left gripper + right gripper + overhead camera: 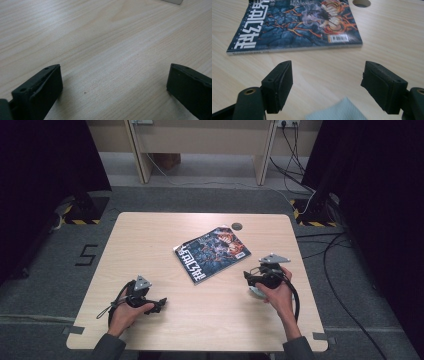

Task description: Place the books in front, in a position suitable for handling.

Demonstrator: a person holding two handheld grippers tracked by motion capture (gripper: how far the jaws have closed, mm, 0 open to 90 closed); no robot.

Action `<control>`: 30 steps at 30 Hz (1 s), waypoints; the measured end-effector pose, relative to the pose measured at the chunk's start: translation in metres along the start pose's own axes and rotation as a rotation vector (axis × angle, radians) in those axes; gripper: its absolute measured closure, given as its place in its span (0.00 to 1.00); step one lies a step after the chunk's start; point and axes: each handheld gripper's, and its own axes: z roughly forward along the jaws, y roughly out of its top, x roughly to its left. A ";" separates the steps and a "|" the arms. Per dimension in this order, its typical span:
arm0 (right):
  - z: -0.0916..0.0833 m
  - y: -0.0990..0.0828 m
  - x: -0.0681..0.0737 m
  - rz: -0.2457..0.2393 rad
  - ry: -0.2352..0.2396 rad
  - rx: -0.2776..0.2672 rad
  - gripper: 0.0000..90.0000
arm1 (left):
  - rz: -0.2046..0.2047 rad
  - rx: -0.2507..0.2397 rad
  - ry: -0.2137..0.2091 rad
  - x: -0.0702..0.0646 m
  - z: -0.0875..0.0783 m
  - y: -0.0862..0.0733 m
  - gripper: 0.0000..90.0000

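A magazine (212,254) with a dark blue and orange cover lies flat near the middle of the wooden table (150,235). In the right gripper view the magazine (297,27) lies just beyond the jaws, spine toward them. My right gripper (248,276) is open at the right of the table and points at the magazine; nothing is between its fingers (328,67). A pale cloth (337,111) lies under it, seen in the high view as a light patch (256,291). My left gripper (161,304) rests at the front left, open over bare wood (115,72).
A round cable hole (237,226) is in the table top behind the magazine, also in the right gripper view (361,2). A pale edge (172,1) of something I cannot identify shows far ahead of the left gripper. Cables (300,180) run across the floor beyond the table.
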 end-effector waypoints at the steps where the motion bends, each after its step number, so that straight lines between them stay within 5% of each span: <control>1: 0.005 0.005 0.001 -0.006 0.008 0.000 0.27 | 0.000 0.000 0.000 0.000 0.000 0.000 0.00; 3: 0.017 0.015 0.001 -0.023 0.058 -0.009 0.21 | 0.000 0.000 0.000 0.000 0.000 0.000 0.00; 9: 0.035 0.023 -0.007 -0.040 0.056 0.001 0.20 | 0.000 -0.003 0.000 0.000 0.000 0.000 0.00; 14: 0.047 0.035 -0.017 -0.013 0.041 0.035 0.25 | 0.002 -0.002 0.000 0.000 0.000 0.000 0.00; 15: 0.054 0.042 -0.021 -0.006 0.035 0.042 0.32 | 0.002 -0.002 -0.001 0.000 0.000 0.000 0.00; 18: 0.061 0.047 -0.022 -0.033 0.039 0.062 0.39 | 0.002 -0.002 -0.001 0.000 0.000 0.000 0.00; 30: 0.094 0.058 -0.038 -0.010 -0.049 0.143 0.43 | 0.001 -0.002 0.000 0.000 0.000 0.000 0.00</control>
